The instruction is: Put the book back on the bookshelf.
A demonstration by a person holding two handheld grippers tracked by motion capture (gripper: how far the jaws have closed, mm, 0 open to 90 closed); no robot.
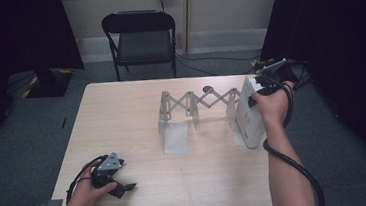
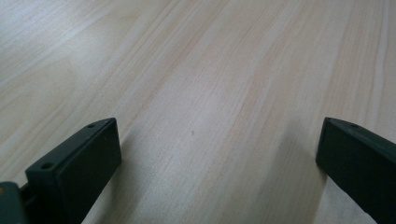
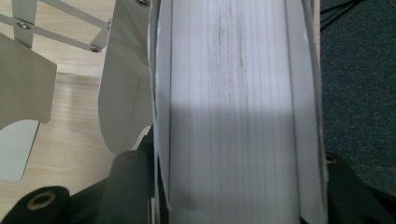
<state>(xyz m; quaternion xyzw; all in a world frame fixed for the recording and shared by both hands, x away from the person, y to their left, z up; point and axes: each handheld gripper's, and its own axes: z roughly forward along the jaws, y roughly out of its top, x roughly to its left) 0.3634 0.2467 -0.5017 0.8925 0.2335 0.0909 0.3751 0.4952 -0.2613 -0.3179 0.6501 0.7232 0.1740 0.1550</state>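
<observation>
Book placement at an expandable bookend rack. The right gripper clamps a white book across its thickness, one black jaw on each cover, as the right gripper view shows with the page block running up between the jaws. The book stands upright at the right edge of the wooden table, just beside the rightmost metal plate of the accordion rack; whether cover and plate touch is hard to tell. Gripping across the covers keeps the pages closed and the volume vertical, which suits sliding it against the plate. The rack stands extended across the table's middle, its scissor links spread, leaving open bays between the plates. The left gripper rests low at the near left corner, its jaws wide apart over bare wood and holding nothing, well apart from the rack, presumably parked clear of the working hand.
</observation>
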